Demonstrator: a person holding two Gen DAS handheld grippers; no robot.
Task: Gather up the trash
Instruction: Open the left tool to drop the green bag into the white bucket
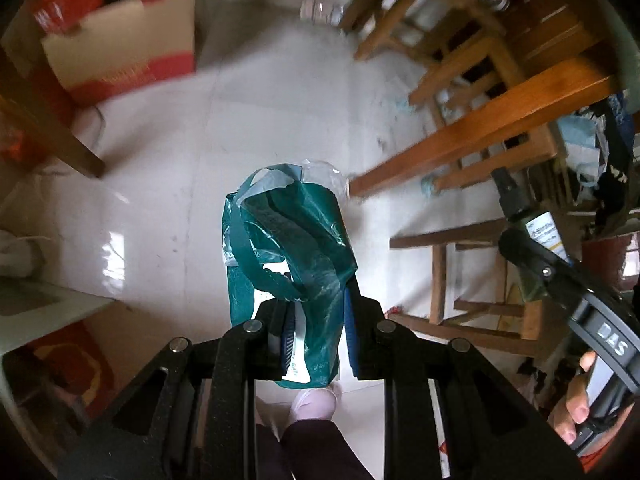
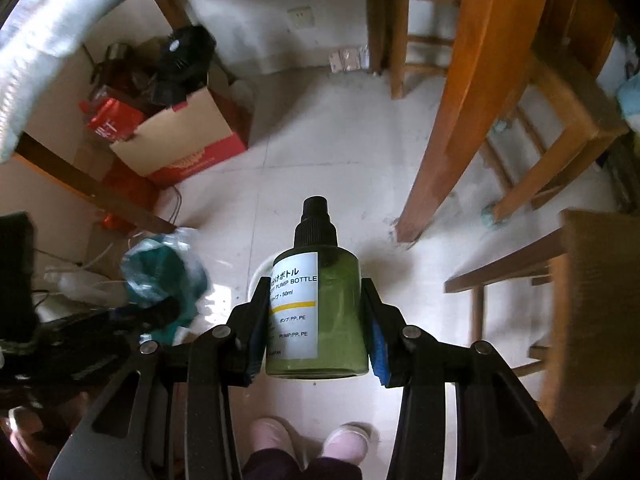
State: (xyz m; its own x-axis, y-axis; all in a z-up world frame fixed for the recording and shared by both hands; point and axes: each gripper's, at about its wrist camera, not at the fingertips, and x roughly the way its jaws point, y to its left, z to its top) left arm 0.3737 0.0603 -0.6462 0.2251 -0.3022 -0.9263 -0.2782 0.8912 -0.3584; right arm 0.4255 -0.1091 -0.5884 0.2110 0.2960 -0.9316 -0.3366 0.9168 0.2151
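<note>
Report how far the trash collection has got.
Picked up: the left gripper is shut on a crumpled teal plastic bag, and the right gripper is clamped on a green pump bottle. Left to do: both still need dropping somewhere; a white round container shows under the bottle.

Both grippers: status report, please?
Left gripper shut on teal plastic bag. Right gripper shut on green pump bottle. Nothing in the way below.

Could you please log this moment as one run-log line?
left gripper: shut on green bag | right gripper: shut on pump bottle | both above floor
</note>
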